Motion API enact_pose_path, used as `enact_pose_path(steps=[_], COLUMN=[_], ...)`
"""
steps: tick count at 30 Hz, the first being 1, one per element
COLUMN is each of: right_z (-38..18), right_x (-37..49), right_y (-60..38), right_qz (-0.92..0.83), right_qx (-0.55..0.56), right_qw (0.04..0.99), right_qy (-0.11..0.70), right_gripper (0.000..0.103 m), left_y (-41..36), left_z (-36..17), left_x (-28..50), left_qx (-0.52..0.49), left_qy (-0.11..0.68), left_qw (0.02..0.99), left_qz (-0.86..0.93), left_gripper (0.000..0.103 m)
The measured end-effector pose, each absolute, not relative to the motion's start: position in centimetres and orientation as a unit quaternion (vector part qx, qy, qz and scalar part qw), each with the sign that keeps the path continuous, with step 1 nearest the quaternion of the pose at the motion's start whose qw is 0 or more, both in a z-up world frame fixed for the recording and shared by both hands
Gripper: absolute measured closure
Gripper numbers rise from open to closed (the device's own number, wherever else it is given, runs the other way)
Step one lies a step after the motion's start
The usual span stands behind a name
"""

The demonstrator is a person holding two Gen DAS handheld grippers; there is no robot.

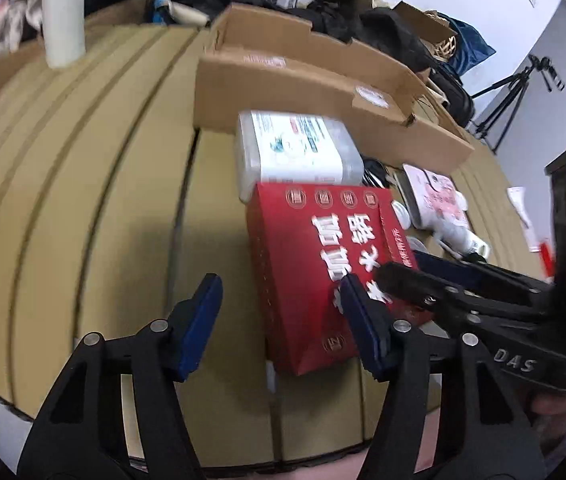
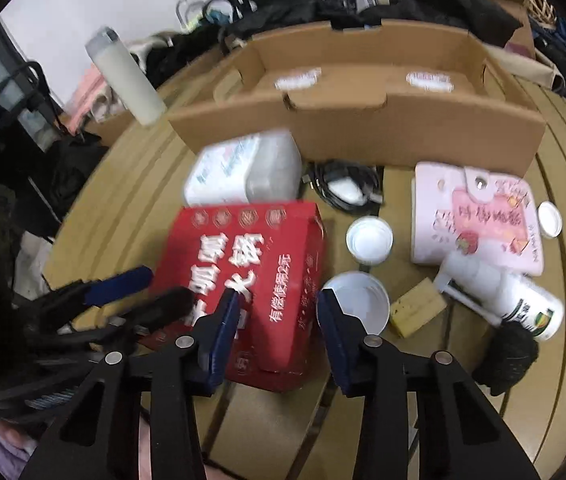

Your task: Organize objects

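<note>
Tan slatted table (image 2: 523, 380) is strewn with objects; both the left gripper (image 1: 279, 312) and right gripper (image 2: 277, 316) are held wide apart, empty, over a red box (image 2: 251, 280) before a cardboard tray (image 2: 363, 120).

Red box (image 2: 251, 280), white lettering; pink wallet (image 2: 479, 220), possibly strawberry print.

My desk (image 2: 563, 280), slatted tan: red box (image 2: 259, 280), cardboard tray (image 2: 363, 132), pink wallet (image 2: 479, 220), sponge (image 2: 417, 312), lids (image 2: 369, 238).
</note>
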State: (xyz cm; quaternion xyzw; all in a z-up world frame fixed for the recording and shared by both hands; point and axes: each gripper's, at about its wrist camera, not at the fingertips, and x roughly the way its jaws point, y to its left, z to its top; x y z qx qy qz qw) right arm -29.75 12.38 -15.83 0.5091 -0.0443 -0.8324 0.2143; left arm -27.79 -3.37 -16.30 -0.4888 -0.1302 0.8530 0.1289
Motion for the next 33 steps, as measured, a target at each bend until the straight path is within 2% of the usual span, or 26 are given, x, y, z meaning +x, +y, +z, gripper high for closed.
enact_pose_path(steps=[3, 4, 5, 7, 9, 20, 25, 33], right_z=[-16.0, -16.0, -15.9, -15.5, -14.9, -9.9, -5.7, -4.5], right_x=[-29.7, -29.7, -29.5, -29.2, -28.7, -25.4, -28.0, -36.5], right_y=[12.7, 12.6, 12.6, 12.4, 12.2, 14.0, 14.1, 13.4], right_qz=[-0.832, -0.833, -0.833, -0.832, -0.836, -0.859, -0.866, -0.859], right_qx=[0.506, 0.505, 0.505, 0.506, 0.501, 0.459, 0.442, 0.456], right_qw=[0.220, 0.220, 0.219, 0.222, 0.219, 0.216, 0.224, 0.223], right_qy=[-0.057, -0.055, -0.053, -0.049, -0.041, -0.067, -0.070, -0.066], right_gripper=[0.059, 0.060, 0.061, 0.069, 0.071, 0.072, 0.072, 0.072], left_y=[-3.1, -3.0, -2.8, -2.4, -2.2, -1.9, -1.8, -1.9], left_z=[-16.4, -16.4, -16.3, -15.8, -15.1, -9.4, -5.9, -4.6], left_x=[-27.4, -27.4, -27.2, -26.7, -25.9, -23.5, -26.9, -36.7], left_qx=[-0.483, -0.483, -0.482, -0.479, -0.467, -0.430, -0.417, -0.438], left_qy=[-0.133, -0.134, -0.140, -0.131, -0.123, -0.130, -0.120, -0.109], left_qw=[0.129, 0.133, 0.145, 0.135, 0.127, 0.148, 0.152, 0.143], left_qz=[0.856, 0.855, 0.853, 0.857, 0.866, 0.881, 0.888, 0.881], left_gripper=[0.046, 0.050, 0.062, 0.062, 0.062, 0.062, 0.062, 0.062])
